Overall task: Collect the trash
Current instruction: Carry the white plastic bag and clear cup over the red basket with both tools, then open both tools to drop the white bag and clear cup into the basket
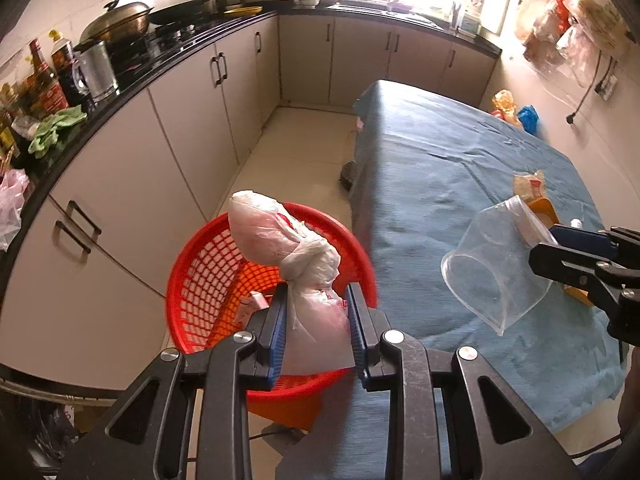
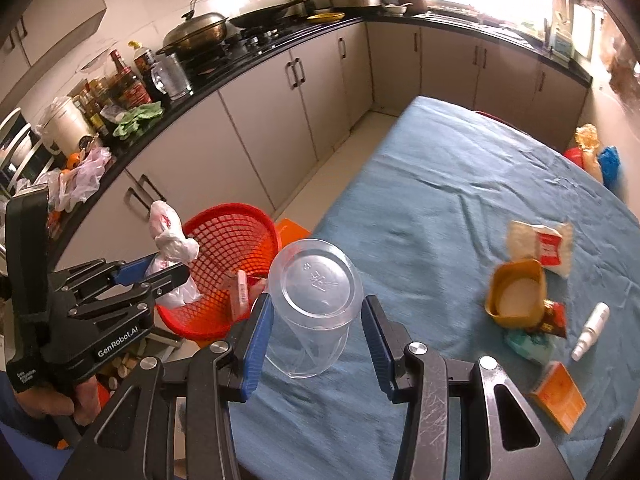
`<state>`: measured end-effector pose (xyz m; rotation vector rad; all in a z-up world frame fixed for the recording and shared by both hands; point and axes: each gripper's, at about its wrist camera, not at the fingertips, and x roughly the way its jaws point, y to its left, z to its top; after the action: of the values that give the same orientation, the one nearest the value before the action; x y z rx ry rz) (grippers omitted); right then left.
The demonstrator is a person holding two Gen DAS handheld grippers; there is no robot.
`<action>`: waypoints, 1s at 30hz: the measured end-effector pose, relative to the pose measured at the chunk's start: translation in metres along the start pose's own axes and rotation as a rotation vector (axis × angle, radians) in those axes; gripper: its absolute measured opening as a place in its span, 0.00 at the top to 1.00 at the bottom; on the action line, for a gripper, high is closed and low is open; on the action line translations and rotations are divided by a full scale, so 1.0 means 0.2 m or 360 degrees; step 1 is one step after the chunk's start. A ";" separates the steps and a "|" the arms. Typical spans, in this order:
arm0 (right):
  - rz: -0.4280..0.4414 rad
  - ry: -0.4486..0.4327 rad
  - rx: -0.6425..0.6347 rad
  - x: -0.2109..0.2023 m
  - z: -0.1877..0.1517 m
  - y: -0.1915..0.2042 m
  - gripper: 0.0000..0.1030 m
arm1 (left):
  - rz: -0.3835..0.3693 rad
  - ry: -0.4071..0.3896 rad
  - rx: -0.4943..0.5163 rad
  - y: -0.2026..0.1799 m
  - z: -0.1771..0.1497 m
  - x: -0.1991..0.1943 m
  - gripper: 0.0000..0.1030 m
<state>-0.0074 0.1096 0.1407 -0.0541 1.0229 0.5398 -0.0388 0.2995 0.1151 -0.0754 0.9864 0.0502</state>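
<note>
Both grippers loaded, both near the red basket (image 1: 208, 280), which sits on the floor just beside the edge of the blue-clothed tabletop (image 1: 460, 168).

Left gripper (image 1: 318, 320): fingers narrow, clamped on a knotted white plastic bag (image 1: 288, 240). Bag held by its lower part, knot and bulge standing up past the fingertips, directly over the basket's opening. Judgement: positioned for a straight drop so nothing lands on the floor.

Right gripper (image 2: 316, 320): fingers set moderately apart, holding a clear plastic cup (image 2: 316, 292) by its side walls, base turned toward the camera. Cup is above the tabletop edge, just beside the basket but not yet over it. Side grip suits a thin, springy wall; a harder squeeze would probably buckle it.

Basket already contains a small pinkish carton (image 2: 240, 292) and other scraps.

Farther from the basket, on the tabletop: yellow tub (image 2: 516, 288), red-and-white packet (image 2: 540, 244), white spray bottle (image 2: 592, 332), orange box (image 2: 560, 396). Judgement: task partway; these remain to collect.
</note>
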 end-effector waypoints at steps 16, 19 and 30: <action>0.0136 0.0155 -0.0025 0.34 0.24 0.23 0.52 | 0.0022 0.0079 -0.0153 0.25 0.00 0.13 0.74; 0.0147 0.0172 -0.0022 0.39 0.27 0.26 0.52 | 0.0019 0.0097 -0.0161 0.27 -0.01 0.16 0.74; 0.0161 0.0218 -0.0038 0.52 0.34 0.36 0.52 | 0.0025 0.0140 -0.0184 0.33 -0.01 0.22 0.74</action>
<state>0.0559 0.2329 0.1052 -0.0614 1.1571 0.6477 -0.0224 0.3650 0.0748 -0.1771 1.0717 0.1189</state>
